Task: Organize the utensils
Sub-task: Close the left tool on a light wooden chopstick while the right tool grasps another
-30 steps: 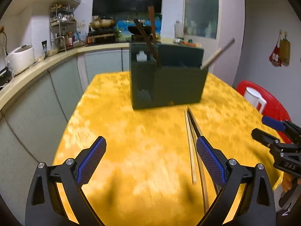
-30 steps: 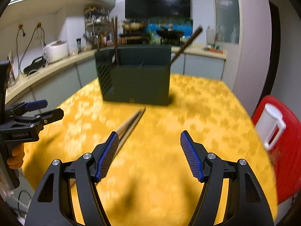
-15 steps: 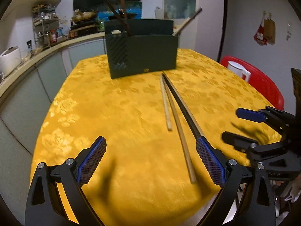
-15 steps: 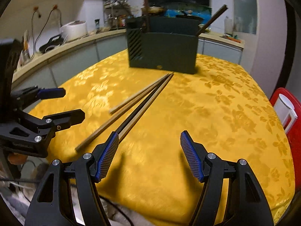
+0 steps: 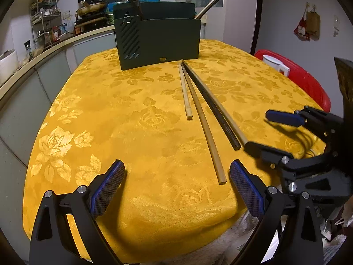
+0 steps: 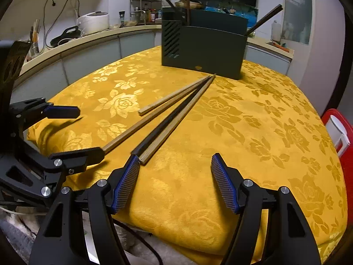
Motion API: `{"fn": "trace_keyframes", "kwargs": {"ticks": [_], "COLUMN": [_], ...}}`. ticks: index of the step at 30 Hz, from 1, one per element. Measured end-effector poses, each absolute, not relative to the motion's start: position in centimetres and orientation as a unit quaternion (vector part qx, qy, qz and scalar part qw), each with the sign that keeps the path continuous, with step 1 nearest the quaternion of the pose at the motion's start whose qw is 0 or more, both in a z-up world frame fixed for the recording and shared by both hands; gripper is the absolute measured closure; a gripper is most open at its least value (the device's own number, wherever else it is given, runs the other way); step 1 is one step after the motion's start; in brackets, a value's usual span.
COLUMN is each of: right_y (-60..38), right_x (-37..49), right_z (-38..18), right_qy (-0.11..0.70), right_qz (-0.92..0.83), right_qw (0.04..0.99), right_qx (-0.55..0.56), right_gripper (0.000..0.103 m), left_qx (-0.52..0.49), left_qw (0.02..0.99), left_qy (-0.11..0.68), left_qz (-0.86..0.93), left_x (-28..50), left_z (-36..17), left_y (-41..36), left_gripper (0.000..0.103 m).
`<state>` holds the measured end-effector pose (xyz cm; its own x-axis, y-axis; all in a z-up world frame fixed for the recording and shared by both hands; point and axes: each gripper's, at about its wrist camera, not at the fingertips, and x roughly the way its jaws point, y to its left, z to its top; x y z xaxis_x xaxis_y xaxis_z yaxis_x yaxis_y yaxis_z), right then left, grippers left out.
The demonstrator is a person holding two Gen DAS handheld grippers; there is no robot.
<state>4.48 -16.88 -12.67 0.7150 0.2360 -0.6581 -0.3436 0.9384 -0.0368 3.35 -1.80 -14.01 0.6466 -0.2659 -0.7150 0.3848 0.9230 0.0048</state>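
Several chopsticks lie fanned on the yellow tablecloth point(image 5: 132, 114): a short light one point(image 5: 185, 92), a long light one point(image 5: 205, 128), a black one point(image 5: 211, 106) and a light one point(image 5: 229, 120) beside it. They also show in the right wrist view point(image 6: 172, 114). A dark green utensil holder point(image 5: 158, 35) point(image 6: 205, 44) stands at the far side with chopsticks sticking out. My left gripper point(image 5: 176, 181) is open and empty near the table's front edge. My right gripper point(image 6: 175, 176) is open and empty, just short of the near chopstick ends.
A red stool point(image 5: 308, 81) with a white jug point(image 5: 275, 65) stands right of the table. A kitchen counter point(image 6: 88, 37) with a rice cooker point(image 6: 94, 21) runs along the left and back. The table's front edge is close below both grippers.
Both grippers have pulled back from the holder toward the table's front edge. The chopsticks on the cloth now show in full. Both stay open.
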Motion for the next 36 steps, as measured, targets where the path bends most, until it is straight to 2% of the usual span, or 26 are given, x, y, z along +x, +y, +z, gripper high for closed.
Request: {"fn": "trace_keyframes", "kwargs": {"ticks": [14,18,24,26,30,32,35,36], "right_y": [-20.3,-21.5,-21.3,-21.0,-20.4,-20.1,-19.9,-19.9], "right_x": [5.0,5.2,5.2,5.6,6.1,6.3,6.6,6.6], "right_z": [-12.7,-12.6,-12.4,-12.6,-12.9,-12.9,-13.0,-13.0], "right_qy": [0.352,0.354,0.342,0.349,0.346,0.342,0.337,0.336], "right_qz": [0.077,0.045,0.09,0.1,0.105,0.107,0.11,0.112], "right_qw": [0.931,0.933,0.935,0.932,0.932,0.933,0.935,0.935], "right_qx": [-0.056,-0.037,-0.015,-0.014,-0.019,-0.021,-0.026,-0.027], "right_gripper": [0.039,0.043,0.05,0.057,0.063,0.069,0.078,0.08], "left_qx": [0.086,0.085,0.078,0.078,0.08,0.083,0.085,0.086], "left_qw": [0.909,0.907,0.907,0.907,0.907,0.909,0.91,0.91], "left_qy": [0.371,0.375,0.373,0.371,0.366,0.361,0.356,0.354], "left_qz": [-0.17,-0.17,-0.181,-0.185,-0.191,-0.193,-0.196,-0.198], "left_x": [3.5,3.5,3.6,3.6,3.6,3.5,3.3,3.2], "left_z": [-13.9,-14.1,-14.1,-14.1,-14.1,-14.1,-14.1,-14.1], "left_y": [-2.0,-1.9,-2.3,-2.5,-3.1,-3.4,-3.7,-3.8], "left_gripper": [0.011,0.02,0.032,0.035,0.041,0.045,0.056,0.062]}}
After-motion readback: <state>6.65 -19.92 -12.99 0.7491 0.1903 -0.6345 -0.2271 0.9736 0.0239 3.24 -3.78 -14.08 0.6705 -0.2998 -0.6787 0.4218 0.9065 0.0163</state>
